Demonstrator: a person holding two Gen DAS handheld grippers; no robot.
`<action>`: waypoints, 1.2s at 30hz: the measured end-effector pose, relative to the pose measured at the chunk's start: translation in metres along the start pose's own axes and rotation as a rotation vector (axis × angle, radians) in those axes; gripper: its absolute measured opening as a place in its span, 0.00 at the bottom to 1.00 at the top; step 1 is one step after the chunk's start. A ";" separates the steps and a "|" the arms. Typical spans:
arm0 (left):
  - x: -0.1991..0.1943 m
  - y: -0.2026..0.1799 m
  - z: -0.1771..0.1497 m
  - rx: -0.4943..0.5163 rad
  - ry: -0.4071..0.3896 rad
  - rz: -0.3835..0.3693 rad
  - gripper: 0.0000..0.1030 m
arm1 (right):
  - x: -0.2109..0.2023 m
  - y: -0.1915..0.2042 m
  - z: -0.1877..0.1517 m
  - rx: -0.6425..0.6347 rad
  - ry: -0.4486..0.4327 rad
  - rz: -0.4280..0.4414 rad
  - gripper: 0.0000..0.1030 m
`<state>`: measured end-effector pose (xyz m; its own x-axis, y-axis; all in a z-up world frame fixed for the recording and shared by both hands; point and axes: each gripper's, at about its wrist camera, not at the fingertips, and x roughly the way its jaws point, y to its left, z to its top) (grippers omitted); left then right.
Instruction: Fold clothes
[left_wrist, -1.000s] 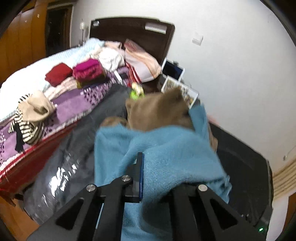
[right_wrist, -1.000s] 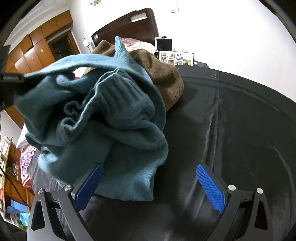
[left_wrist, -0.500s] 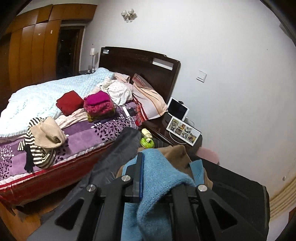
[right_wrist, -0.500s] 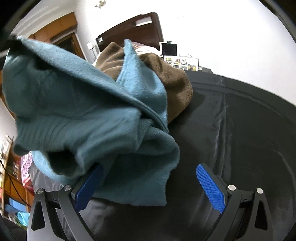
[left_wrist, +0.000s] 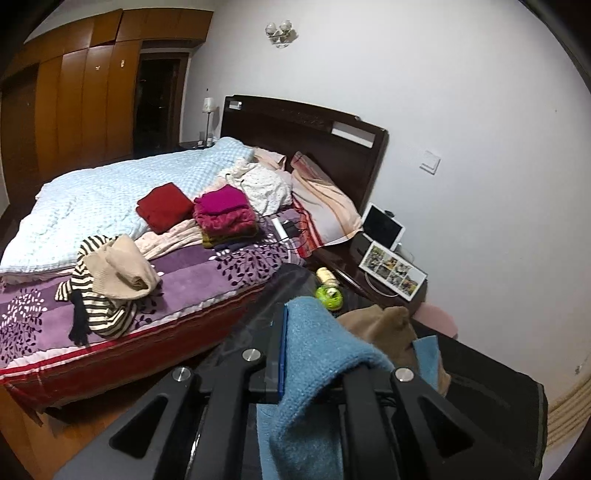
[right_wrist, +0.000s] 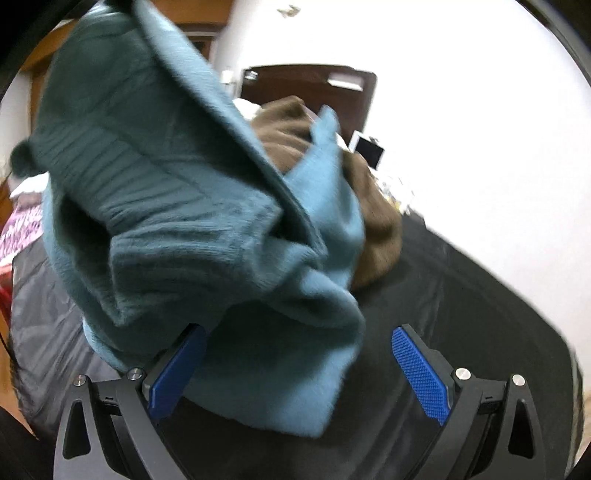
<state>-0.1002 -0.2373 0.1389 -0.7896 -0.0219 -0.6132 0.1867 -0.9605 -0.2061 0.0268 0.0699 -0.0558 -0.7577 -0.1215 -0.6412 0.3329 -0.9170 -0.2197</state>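
Over the black-covered table (right_wrist: 480, 295) my left gripper (left_wrist: 314, 373) is clamped tight on the blue sweater (right_wrist: 192, 206), holding it up — its folds hang in front of my right gripper (right_wrist: 299, 365), whose jaws stand wide apart with nothing between the pads. Behind the sweater, toward the far side, a brown garment (right_wrist: 373, 218) lies on the table — the bed (left_wrist: 110, 206) sits left.
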 end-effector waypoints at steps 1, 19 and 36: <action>0.002 0.003 0.000 -0.002 0.004 0.004 0.07 | -0.002 0.010 0.005 -0.039 -0.030 0.010 0.99; 0.024 0.049 -0.005 -0.081 0.044 0.017 0.07 | 0.021 0.032 0.057 0.001 -0.004 0.140 0.27; -0.047 0.012 -0.016 -0.087 -0.044 -0.080 0.07 | -0.094 -0.071 0.073 0.247 -0.276 -0.171 0.15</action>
<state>-0.0511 -0.2434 0.1527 -0.8288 0.0402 -0.5581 0.1704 -0.9319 -0.3202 0.0330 0.1185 0.0738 -0.9239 -0.0265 -0.3818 0.0703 -0.9924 -0.1014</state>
